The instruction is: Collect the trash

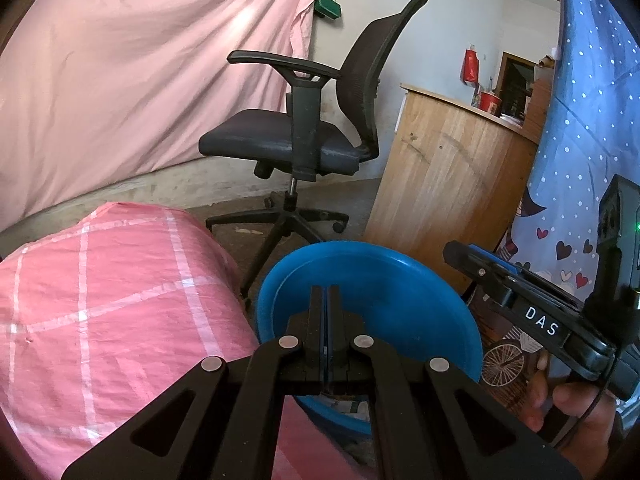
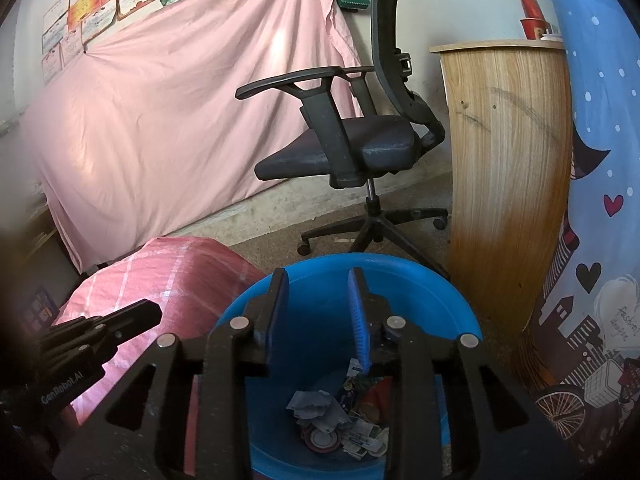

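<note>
Right wrist view: right gripper (image 2: 318, 300) hangs directly over the blue bin (image 2: 460, 312), jaws parted with nothing between them, trash pile (image 2: 340, 420) straight below at the bottom, left gripper (image 1: 325, 300) fully closed, empty, over the near rim

Blue bin (image 2: 420, 300), pink white-checked sack (image 1: 100, 300), plain pink sheet (image 1: 160, 80), black chair (image 1: 304, 136), perhaps heart-patterned blue cloth (image 1: 592, 160).
</note>
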Demonstrator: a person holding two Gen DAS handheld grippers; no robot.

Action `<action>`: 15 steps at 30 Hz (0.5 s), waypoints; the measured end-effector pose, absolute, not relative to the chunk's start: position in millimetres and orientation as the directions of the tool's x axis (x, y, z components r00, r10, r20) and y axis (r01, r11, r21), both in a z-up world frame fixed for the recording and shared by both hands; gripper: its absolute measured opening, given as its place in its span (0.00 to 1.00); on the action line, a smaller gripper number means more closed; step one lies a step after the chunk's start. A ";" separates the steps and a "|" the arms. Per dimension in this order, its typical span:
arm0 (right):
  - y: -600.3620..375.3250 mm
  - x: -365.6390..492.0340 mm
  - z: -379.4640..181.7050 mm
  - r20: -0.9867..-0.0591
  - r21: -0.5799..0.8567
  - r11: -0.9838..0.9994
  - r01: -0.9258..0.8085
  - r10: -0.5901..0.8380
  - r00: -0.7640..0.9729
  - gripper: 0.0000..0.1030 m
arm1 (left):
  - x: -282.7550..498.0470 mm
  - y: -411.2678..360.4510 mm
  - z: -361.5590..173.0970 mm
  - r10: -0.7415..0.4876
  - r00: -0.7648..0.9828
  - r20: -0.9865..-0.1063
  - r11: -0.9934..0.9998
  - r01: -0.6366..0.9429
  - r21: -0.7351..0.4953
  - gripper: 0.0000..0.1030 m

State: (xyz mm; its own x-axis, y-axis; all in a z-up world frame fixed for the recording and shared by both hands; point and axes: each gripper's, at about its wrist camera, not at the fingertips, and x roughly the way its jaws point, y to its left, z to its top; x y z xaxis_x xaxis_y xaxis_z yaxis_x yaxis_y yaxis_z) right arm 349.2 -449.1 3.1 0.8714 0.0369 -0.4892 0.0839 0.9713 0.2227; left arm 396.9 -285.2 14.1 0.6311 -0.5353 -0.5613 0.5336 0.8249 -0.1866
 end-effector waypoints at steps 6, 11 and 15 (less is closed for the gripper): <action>-445.4 350.3 3.9 -0.486 0.216 0.973 0.077 0.039 0.873 0.55 | 396.3 -278.1 17.7 -0.523 0.643 -0.560 0.834 0.520 -0.181 0.00; -444.9 351.9 3.8 -0.486 0.213 0.974 0.074 0.040 0.873 0.57 | 396.7 -276.0 20.3 -0.507 0.647 -0.569 0.842 0.514 -0.165 0.00; -445.1 352.0 4.1 -0.484 0.213 0.974 0.077 0.037 0.874 0.62 | 397.8 -274.5 22.4 -0.500 0.652 -0.570 0.846 0.508 -0.162 0.07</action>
